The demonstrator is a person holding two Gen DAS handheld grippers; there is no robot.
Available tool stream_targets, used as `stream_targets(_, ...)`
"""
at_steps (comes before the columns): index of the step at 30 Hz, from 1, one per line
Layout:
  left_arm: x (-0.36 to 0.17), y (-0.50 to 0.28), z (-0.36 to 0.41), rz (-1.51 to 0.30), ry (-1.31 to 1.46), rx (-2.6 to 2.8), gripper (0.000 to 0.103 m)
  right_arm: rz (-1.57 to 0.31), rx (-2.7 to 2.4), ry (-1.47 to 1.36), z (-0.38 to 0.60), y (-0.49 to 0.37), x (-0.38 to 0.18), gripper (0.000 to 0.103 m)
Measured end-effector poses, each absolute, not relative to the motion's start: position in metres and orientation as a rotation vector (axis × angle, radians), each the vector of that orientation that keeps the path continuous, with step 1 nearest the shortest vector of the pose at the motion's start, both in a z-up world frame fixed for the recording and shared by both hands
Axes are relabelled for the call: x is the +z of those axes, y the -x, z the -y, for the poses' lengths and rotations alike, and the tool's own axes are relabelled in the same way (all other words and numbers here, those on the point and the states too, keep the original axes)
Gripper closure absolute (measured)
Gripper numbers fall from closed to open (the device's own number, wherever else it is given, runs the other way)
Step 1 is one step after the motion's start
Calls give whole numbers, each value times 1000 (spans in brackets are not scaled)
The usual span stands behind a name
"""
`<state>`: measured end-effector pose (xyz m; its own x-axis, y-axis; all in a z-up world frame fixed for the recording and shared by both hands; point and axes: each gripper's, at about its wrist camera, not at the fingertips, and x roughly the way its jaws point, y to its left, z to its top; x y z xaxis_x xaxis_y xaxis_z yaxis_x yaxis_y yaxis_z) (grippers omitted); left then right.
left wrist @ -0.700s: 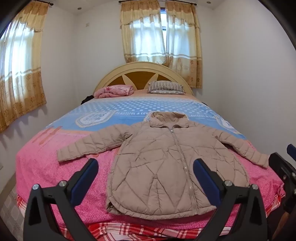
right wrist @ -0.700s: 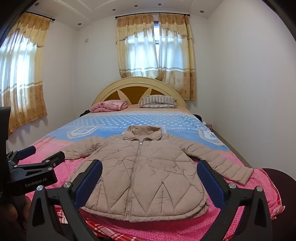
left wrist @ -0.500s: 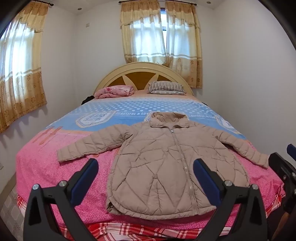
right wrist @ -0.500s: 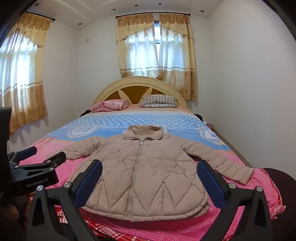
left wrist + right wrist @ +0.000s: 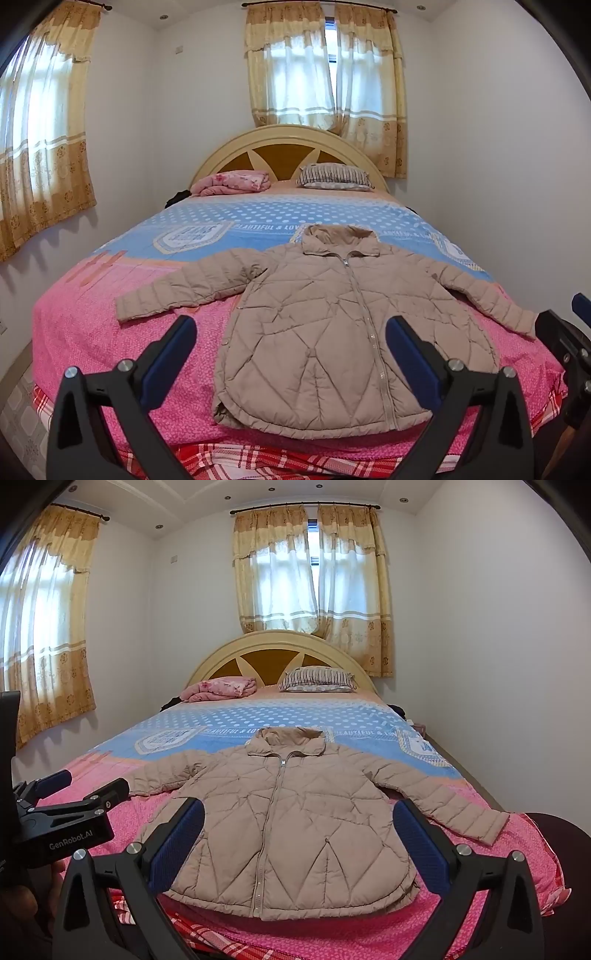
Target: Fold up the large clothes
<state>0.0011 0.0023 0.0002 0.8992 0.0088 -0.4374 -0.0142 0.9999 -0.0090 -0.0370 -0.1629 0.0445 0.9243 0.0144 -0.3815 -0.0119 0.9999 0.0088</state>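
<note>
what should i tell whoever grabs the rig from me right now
Left gripper: open, empty, hanging short of the bed's foot.
Right gripper: open, empty, same height.
Beige puffer jacket: flat on the pink bedspread, zipped, front up, both sleeves spread out, hem toward you.
Done: jacket laid out.
Left: every fold; probably start with the sleeves.

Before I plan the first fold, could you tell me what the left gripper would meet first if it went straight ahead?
Probably the beige jacket: the open left gripper points at its lower body on the bed, though depth is unclear.
</note>
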Motion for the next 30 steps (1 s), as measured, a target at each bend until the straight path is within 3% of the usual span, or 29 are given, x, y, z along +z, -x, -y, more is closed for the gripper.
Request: stream_targets(30,0,-1,-8,-441,41,36,0,-401,23,-10,166,35,42,1)
